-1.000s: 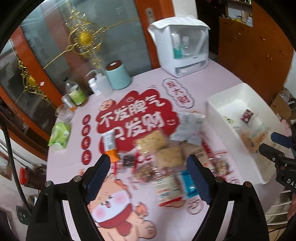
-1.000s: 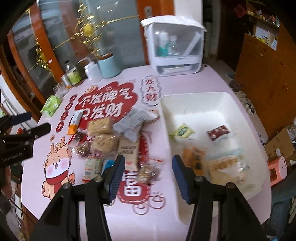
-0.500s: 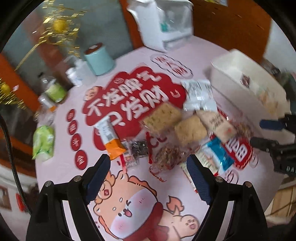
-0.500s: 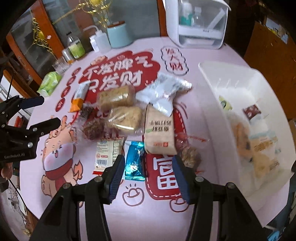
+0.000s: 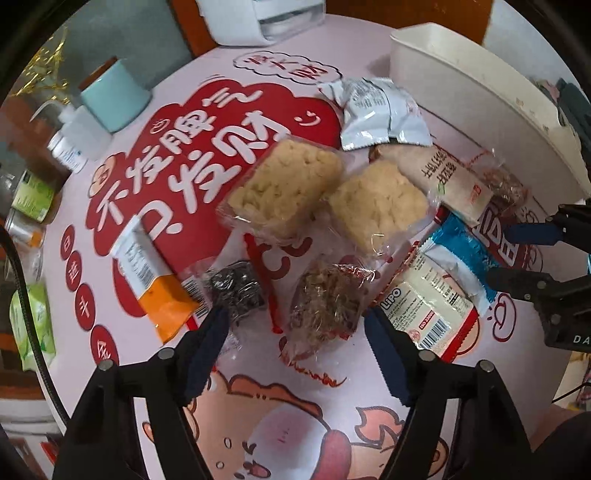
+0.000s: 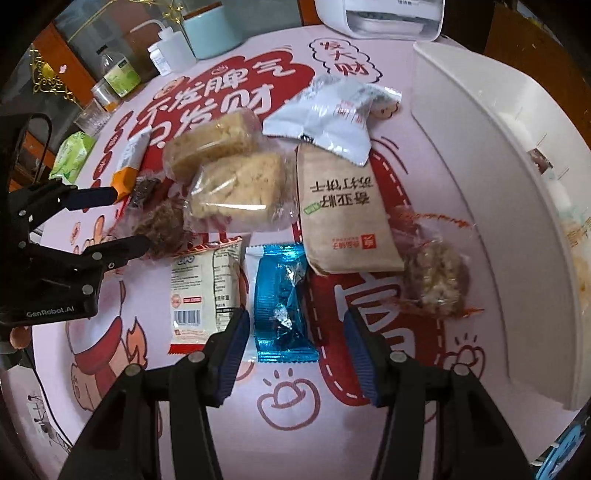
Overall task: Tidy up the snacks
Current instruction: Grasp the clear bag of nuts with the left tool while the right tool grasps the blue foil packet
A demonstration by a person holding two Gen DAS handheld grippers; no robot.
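Observation:
Several wrapped snacks lie on the pink tablecloth [image 5: 369,387]. My left gripper [image 5: 295,334] points down over a clear-wrapped brown snack [image 5: 325,299]. Its jaws are closing, the snack's near end lies between them, and the pads stand clear of it. My right gripper [image 6: 297,345] is open and straddles the near end of a blue foil packet [image 6: 280,295] without touching it. A Lipo packet [image 6: 203,291] lies to its left and a brown paper packet [image 6: 343,210] behind. Two rice-crisp blocks [image 5: 284,188] and a silver packet [image 5: 380,114] lie farther back. The white bin [image 6: 480,147] stands at the right.
A teal canister [image 5: 114,96], small bottles [image 5: 70,147] and a green pack [image 5: 31,325] line the table's left side. A white appliance [image 6: 388,18] stands at the back. An orange-and-white packet [image 5: 151,273] and a dark snack [image 5: 232,288] lie left of the left gripper.
Both grippers have sunk toward the snack pile, which now fills the views. The left jaws have narrowed. The right jaws keep the same gap.

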